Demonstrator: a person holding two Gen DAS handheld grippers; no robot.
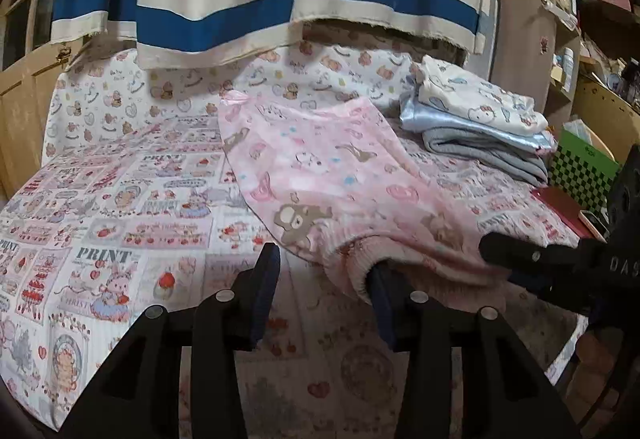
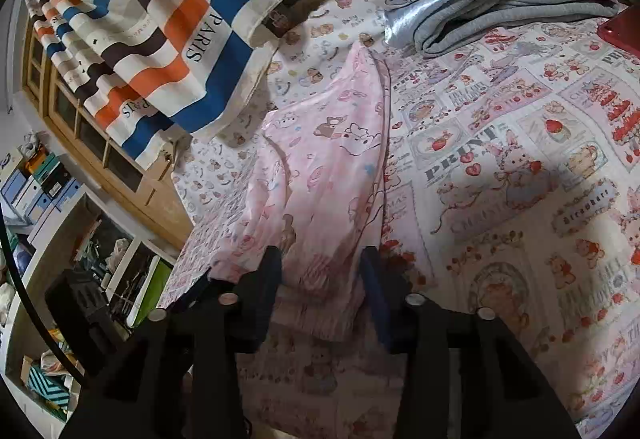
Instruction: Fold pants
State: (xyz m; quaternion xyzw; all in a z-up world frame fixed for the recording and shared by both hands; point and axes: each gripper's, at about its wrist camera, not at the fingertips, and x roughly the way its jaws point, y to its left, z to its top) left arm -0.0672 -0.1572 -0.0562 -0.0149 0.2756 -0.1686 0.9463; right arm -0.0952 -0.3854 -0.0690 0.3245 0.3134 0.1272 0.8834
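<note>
The pink printed pants (image 1: 320, 175) lie on the surface (image 1: 120, 199), which is covered with a cartoon-print cloth, near a stack of folded clothes (image 1: 480, 123). The left gripper (image 1: 324, 271) has its jaws spread wide, one finger at the ribbed waistband. The right gripper (image 2: 320, 271) (jaws also released) straddles the pants' near edge without pinching it.

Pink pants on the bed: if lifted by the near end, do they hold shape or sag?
Likely sag: the pink pants already drape in soft wrinkles over the bedsheet. Probably light, thin fabric. The ribbed waistband bunches near the left gripper, so it may stretch instead of lifting evenly.
</note>
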